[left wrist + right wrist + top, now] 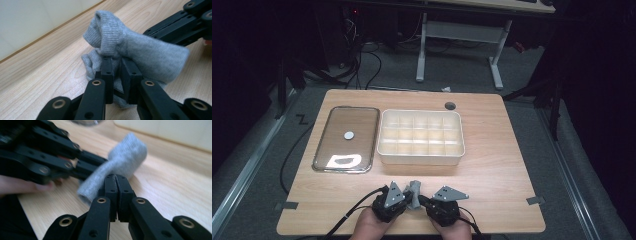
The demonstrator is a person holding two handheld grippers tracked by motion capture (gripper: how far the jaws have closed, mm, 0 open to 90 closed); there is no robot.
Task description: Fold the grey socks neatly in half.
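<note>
Two grippers meet at the near edge of a light wooden table (492,165), which stands on grey carpet in a dark room; a white-legged desk (462,35) and loose cables (362,65) lie beyond its far edge. On the table, well apart from the hands, a glass tray (324,150) with a metal rim sits just left of a cream divided box (457,155), the two nearly touching. A small white disc (348,135) rests in the tray.

From the high view, the left gripper (404,197) and the right gripper (424,200) angle toward each other, with a grey sock (414,192) bunched between them, close to the front of the table; how each set of jaws stands cannot be read from up there.

Closer in, the left gripper view shows its gripper (117,72) clamped on a fold of the sock (117,42), knit fabric pinched in the narrow gap between the pads, while the rest of the sock drapes onto the wood. The right gripper's black linkage shows at the upper right there. In the right gripper view, that gripper (116,181) has its jaws pressed together right at the sock (120,162), which curls up behind the tips; whether any fabric is caught between them I cannot tell.
</note>
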